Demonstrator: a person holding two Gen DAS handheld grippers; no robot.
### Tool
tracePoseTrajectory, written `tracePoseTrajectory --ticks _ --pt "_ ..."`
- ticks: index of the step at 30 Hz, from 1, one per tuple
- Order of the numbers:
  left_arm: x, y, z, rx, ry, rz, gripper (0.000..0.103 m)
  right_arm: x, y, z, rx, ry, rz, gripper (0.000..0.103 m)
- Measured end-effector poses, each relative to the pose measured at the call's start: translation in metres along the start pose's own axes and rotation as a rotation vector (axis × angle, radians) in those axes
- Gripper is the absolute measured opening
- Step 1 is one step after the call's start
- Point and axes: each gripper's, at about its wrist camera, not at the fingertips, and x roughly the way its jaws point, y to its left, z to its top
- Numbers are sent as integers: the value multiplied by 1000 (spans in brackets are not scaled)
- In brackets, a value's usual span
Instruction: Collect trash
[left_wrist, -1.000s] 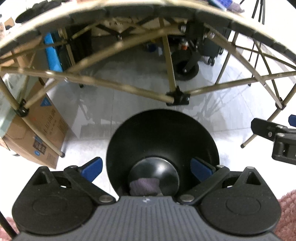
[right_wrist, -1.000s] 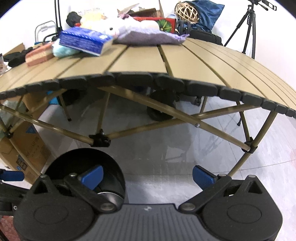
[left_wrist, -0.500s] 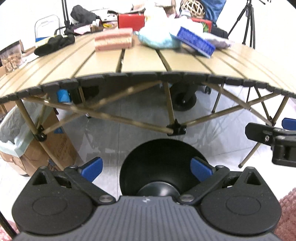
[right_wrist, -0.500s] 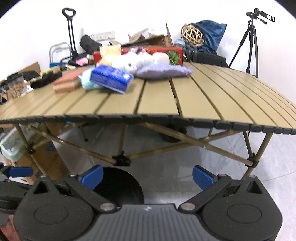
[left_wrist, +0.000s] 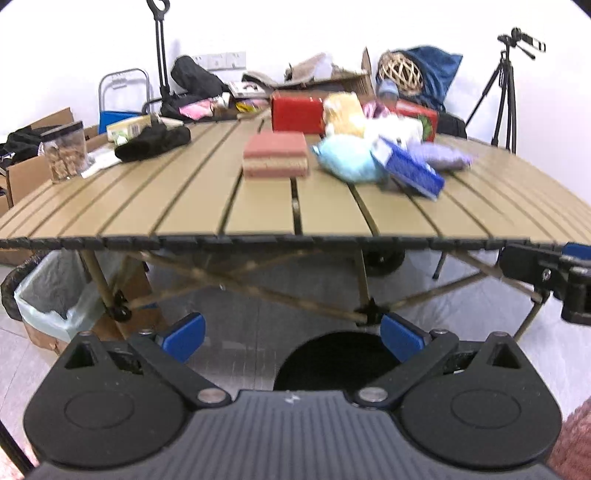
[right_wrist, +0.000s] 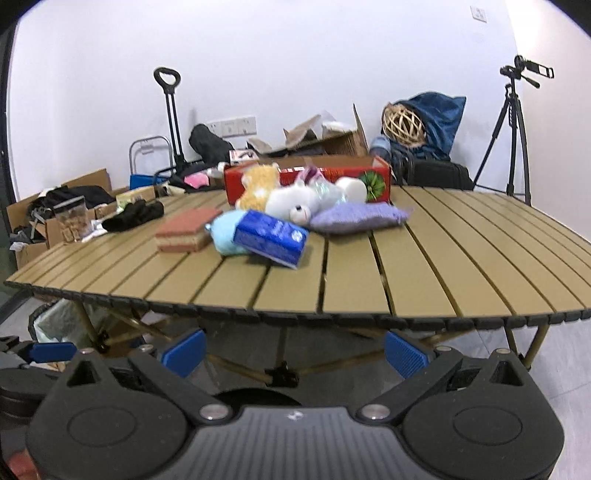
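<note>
A tan slatted folding table (left_wrist: 258, 214) (right_wrist: 424, 266) carries a pile of things. In it are a blue tissue pack (left_wrist: 410, 171) (right_wrist: 271, 238), a light blue plush (left_wrist: 347, 162) (right_wrist: 225, 230), a pink block (left_wrist: 275, 155) (right_wrist: 186, 232) and a purple cloth (left_wrist: 443, 157) (right_wrist: 358, 218). On the floor below, the black bin (left_wrist: 336, 360) (right_wrist: 251, 397) shows only its top edge. My left gripper (left_wrist: 291, 336) is open and empty, below the table's front edge. The right gripper (right_wrist: 295, 350) is open and empty too, slightly higher.
A red box (right_wrist: 310, 177), yellow plush (right_wrist: 258, 186) and white plush (right_wrist: 295, 201) lie behind the pile. A black cloth (left_wrist: 153, 142) and snack jar (left_wrist: 64, 151) sit at the table's left. A lined basket (left_wrist: 48, 291) stands under the left corner. A tripod (right_wrist: 513, 133) stands far right.
Both grippers have lifted and tilted up from over the black bin. The view went from the table's underside to its top, and the bin has sunk to the bottom edge.
</note>
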Motion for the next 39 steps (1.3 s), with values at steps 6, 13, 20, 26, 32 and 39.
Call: tracePoseTrajectory --ticks 6,13,20,26,32,39 --pt "-4 11 17 -27 -63 26 103 3 10 16 -12 -48 12 103" --pt "-1 25 39 -70 -121 47 103 14 16 38 26 -129 38 103" --pt "6 36 60 -98 -158 65 103 36 16 53 62 -166 25 103" --pt "17 41 75 -109 -177 74 103 60 14 62 81 -162 21 103" --pt "32 42 87 -110 -177 73 103 86 15 68 65 -145 29 103" --pt "51 44 99 -94 -184 77 103 119 11 73 82 -94 27 103"
